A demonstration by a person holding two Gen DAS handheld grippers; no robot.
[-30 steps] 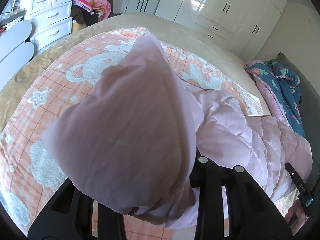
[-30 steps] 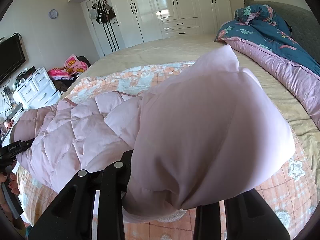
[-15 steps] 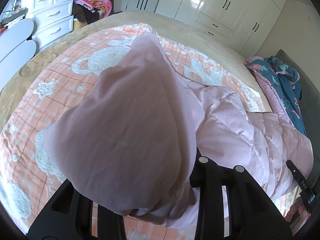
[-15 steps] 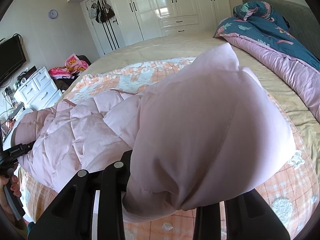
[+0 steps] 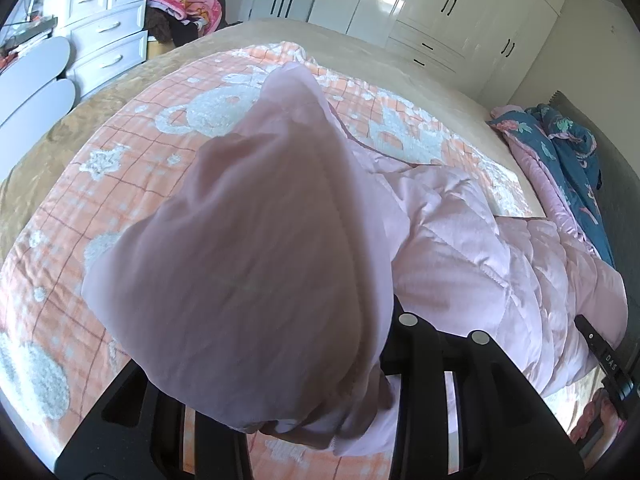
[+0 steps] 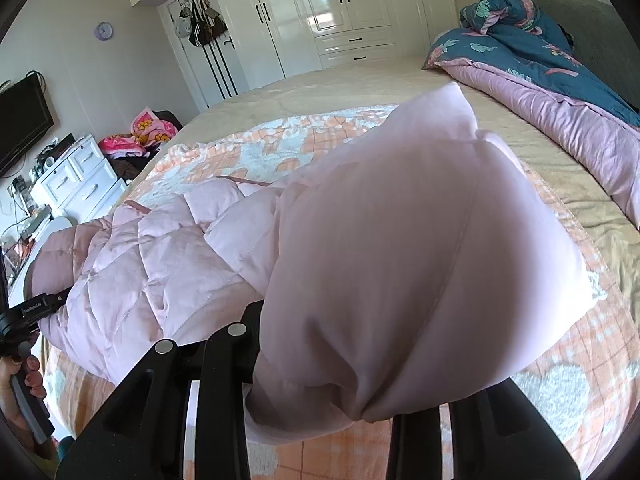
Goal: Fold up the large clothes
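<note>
Pink quilted puffer jacket (image 5: 460,248) lies across the orange checked blanket (image 5: 132,168) at mid-frame. The left gripper (image 5: 316,412) and right gripper (image 6: 320,408) each pinch a bunched corner of it at the bottom of their views, jaws narrow around the fabric. The slick, puffy cloth could slide from either pinch, dropping one corner and skewing the fold.

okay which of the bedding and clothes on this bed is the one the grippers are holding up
The pale pink puffer jacket. Both grippers pinch its fabric and lift it, while the peach blanket lies flat beneath and the blue flowered quilt sits bunched by the headboard.
</note>
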